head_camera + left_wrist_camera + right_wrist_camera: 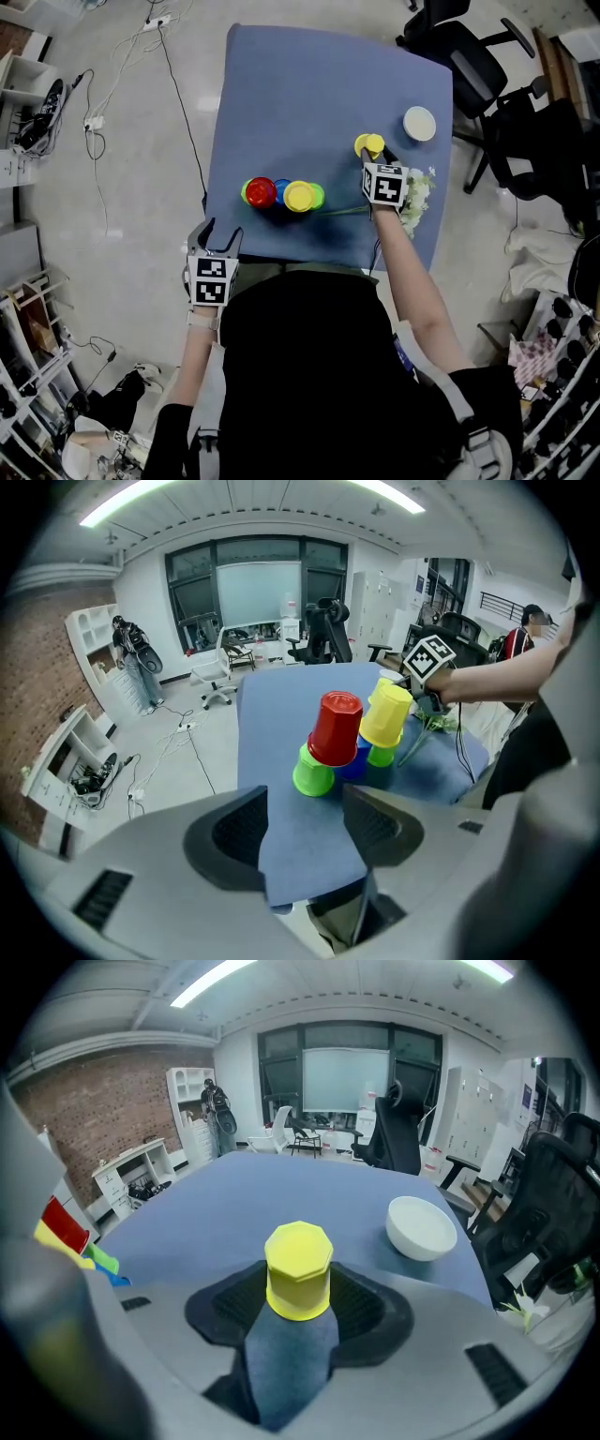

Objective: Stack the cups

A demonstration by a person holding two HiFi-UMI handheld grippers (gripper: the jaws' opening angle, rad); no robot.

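Note:
An upside-down yellow cup (299,1269) stands on the blue table (309,84) at the right, also seen from above as the yellow cup (369,144). My right gripper (298,1305) has both pads against its sides, shut on it. Left of it is a pyramid of upturned cups: a red cup (261,192) and another yellow cup (300,196) rest on green and blue ones. The left gripper view shows the red cup (336,728), a green cup (312,772) and a blue cup (354,761). My left gripper (305,832) hangs open and empty at the table's near edge.
A white bowl (419,123) sits at the table's far right, just beyond the held cup. A spray of green and white flowers (417,192) lies near the right edge. Black office chairs (469,56) stand off the right side; cables run over the floor on the left.

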